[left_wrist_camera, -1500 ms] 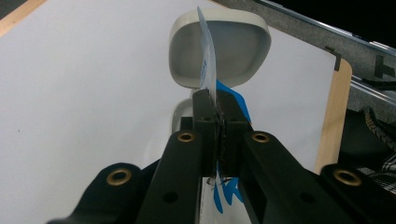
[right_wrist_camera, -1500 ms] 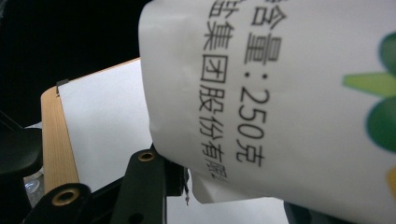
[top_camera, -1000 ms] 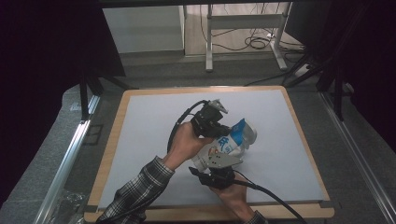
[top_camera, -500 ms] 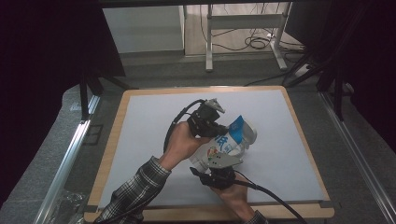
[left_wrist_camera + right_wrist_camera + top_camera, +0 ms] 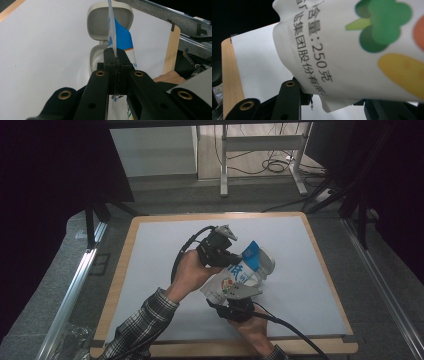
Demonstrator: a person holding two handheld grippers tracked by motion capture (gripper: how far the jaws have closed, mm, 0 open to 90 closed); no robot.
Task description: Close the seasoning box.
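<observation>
Item: soft white pouch with blue top panel, printed fruit motifs and Chinese lettering, held off the bench between two hand-held tools near the middle of the white mat. Long axis: runs from the near edge up and away toward the far right in the high view, bottom end nearest the person, top end farthest. Right tongs: placed at the bottom end, clenched across the pouch body from below; in the right gripper view the crumpled lower seam sits between the black jaws, which stand partly apart around the pouch's bulk. Left tongs: placed at the top end, coming in from the left, jaws pressed fully together on a thin blue-and-white flap that stands edge-on above them (apparently a seal tab or the top strip of the pouch; which one cannot be told). Just beyond that flap: a beige flip cap, hinged open, its lid tilted back over the spout well. Governing relation: the flap lies directly ahead of the left tongs and in line with the pouch's length, so the left hand is the working hand and the right hand the anchor. Judgement: any pull on the flap would go along or across that axis, away from the right tongs' hold.
</observation>
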